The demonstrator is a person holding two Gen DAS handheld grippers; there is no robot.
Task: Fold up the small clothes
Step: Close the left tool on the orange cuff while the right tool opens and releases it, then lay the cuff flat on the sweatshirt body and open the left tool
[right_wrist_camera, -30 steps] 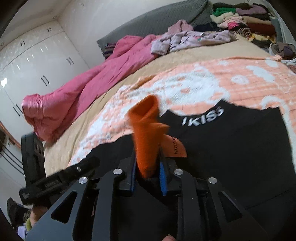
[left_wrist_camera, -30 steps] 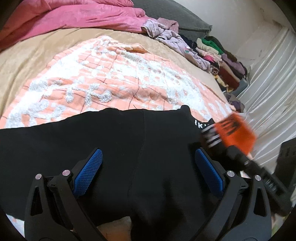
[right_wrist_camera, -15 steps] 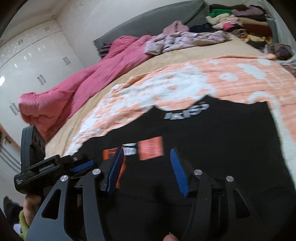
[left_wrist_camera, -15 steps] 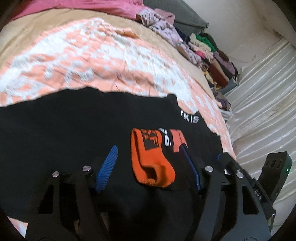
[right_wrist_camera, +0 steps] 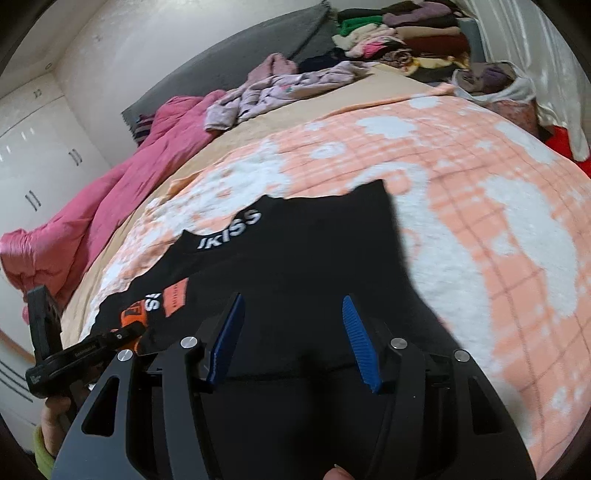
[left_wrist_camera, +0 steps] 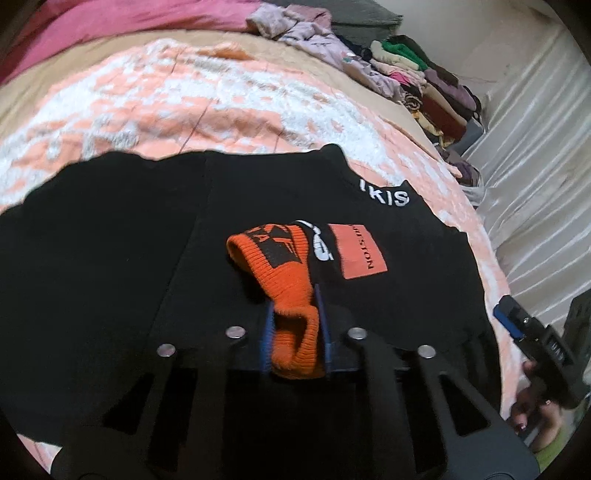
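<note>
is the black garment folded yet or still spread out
Spread out: the black garment lies flat on the peach blanket, with only its orange cuff turned back onto it.

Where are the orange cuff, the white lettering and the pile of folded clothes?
orange cuff [left_wrist_camera: 286, 273], left wrist view, ribbed middle.
white lettering [right_wrist_camera: 229, 229], right wrist view, middle letters on the black garment.
pile of folded clothes [right_wrist_camera: 402, 35], right wrist view, dark red layer.

Garment [left_wrist_camera: 110, 277] spread flat on blanket [left_wrist_camera: 221, 99], cuff [left_wrist_camera: 284, 273] lying on top. Clothes stack [left_wrist_camera: 424, 81] at 1 o'clock behind, quilt [left_wrist_camera: 110, 26] at 11 o'clock, curtain [left_wrist_camera: 535, 166] at 3.
</note>
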